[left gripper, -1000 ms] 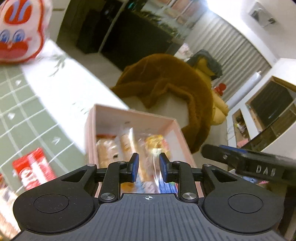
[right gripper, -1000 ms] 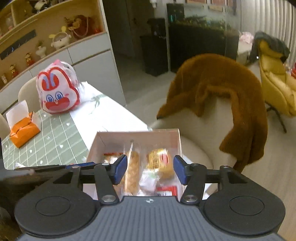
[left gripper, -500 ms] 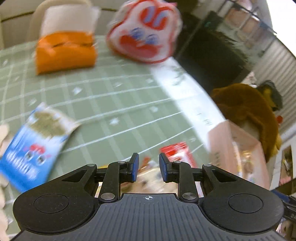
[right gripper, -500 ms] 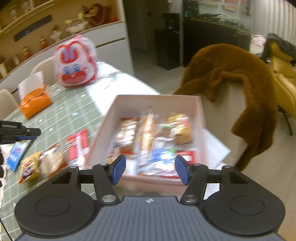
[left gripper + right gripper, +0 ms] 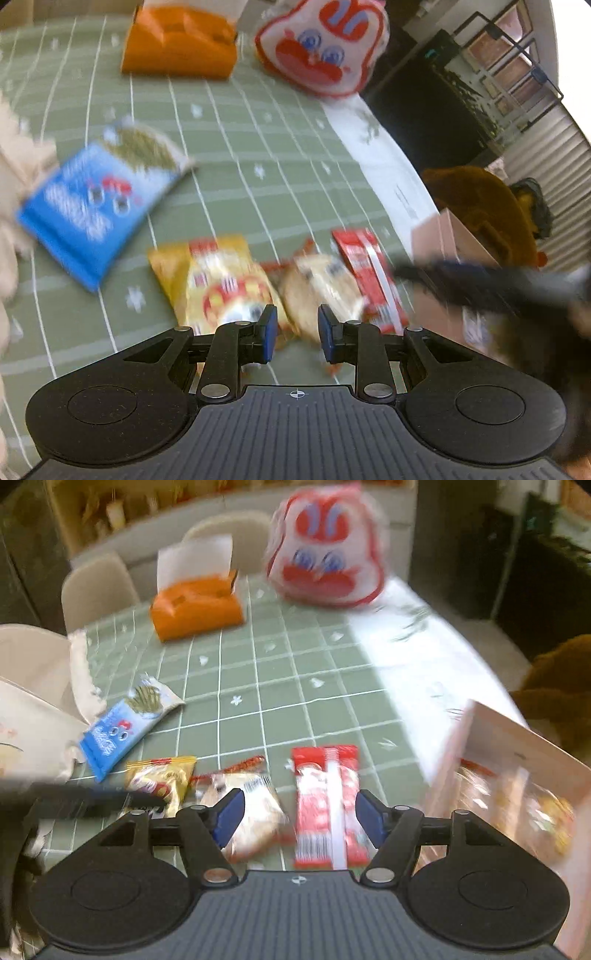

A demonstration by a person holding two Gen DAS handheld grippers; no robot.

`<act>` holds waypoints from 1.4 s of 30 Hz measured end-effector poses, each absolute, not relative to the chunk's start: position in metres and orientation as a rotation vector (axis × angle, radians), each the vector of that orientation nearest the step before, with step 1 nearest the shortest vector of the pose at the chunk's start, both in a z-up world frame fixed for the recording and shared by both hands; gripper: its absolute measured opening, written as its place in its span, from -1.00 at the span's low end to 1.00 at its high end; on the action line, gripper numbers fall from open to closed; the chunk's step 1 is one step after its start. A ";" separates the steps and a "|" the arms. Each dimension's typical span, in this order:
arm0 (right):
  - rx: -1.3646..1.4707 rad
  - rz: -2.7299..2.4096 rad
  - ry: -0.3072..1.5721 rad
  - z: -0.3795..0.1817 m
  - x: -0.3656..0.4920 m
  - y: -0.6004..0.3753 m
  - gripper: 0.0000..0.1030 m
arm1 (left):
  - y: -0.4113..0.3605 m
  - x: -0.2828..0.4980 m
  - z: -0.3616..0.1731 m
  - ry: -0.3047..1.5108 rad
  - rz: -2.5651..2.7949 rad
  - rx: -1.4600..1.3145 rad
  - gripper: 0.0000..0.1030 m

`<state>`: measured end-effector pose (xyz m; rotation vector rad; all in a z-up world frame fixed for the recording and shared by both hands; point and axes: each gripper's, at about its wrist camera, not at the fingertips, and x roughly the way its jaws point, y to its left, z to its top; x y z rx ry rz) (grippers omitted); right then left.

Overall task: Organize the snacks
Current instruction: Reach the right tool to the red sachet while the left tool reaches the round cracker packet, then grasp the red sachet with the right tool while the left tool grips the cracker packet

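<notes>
My left gripper [image 5: 293, 334] no longer looks into the pink box [image 5: 448, 236], which now sits at the right edge of its frame; loose packets fill the lower middle instead: the yellow packet [image 5: 218, 280], the pale bun packet [image 5: 321, 286] and the red packet [image 5: 369, 277]. My right gripper [image 5: 297, 818] swings off the box too, now at its frame's right, and its jaws are opening over the red packet, nothing gripped.
</notes>
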<state>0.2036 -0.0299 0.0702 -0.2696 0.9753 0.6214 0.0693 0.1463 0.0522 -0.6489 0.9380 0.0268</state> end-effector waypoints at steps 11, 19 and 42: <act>-0.295 0.517 1.092 0.021 0.222 -0.010 0.06 | 0.157 0.050 0.037 0.944 0.082 -0.729 -0.47; -0.245 0.565 1.082 0.025 0.148 -0.050 -0.05 | 0.140 0.067 0.036 0.933 0.103 -0.579 -0.46; -0.048 0.342 1.055 0.019 0.098 -0.191 0.04 | 0.041 0.076 0.040 1.032 -0.085 -0.196 -0.40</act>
